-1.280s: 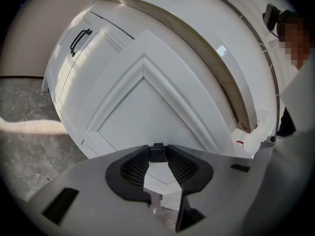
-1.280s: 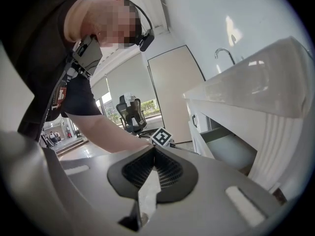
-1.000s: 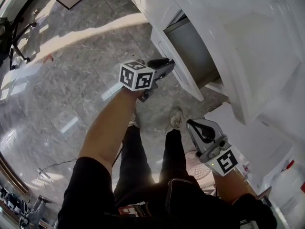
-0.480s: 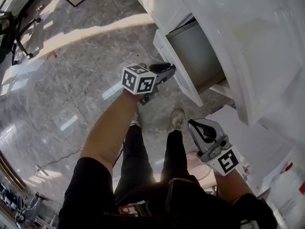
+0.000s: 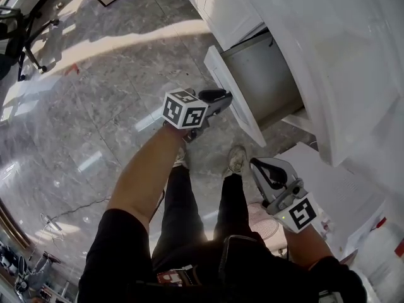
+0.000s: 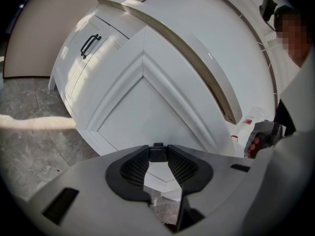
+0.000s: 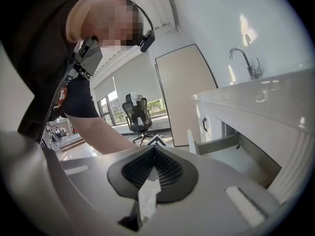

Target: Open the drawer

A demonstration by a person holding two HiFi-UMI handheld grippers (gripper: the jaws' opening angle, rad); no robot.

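The white drawer point(image 5: 235, 100) stands pulled partway out of the white cabinet, its grey inside point(image 5: 268, 77) showing. My left gripper point(image 5: 222, 97) is at the drawer front, shut on the small dark handle point(image 6: 157, 152) that sits between its pads. In the left gripper view the panelled drawer front point(image 6: 142, 112) fills the space right ahead of the left gripper point(image 6: 158, 156). My right gripper point(image 5: 262, 167) hangs lower right, away from the drawer, with its pads together and nothing in them. From the right gripper view the open drawer point(image 7: 216, 144) lies beyond the right gripper point(image 7: 154, 156).
A white countertop point(image 5: 341, 55) with a faucet point(image 7: 248, 63) overhangs the drawer. A neighbouring cabinet door carries a black handle point(image 6: 90, 44). The person's shoes point(image 5: 235, 158) stand on the grey marble floor just below the drawer. An office chair point(image 5: 16, 30) is far left, white sheets point(image 5: 344, 185) lower right.
The drawer has slid further out of the cabinet, and my left gripper has come back with it. The right gripper has barely shifted.
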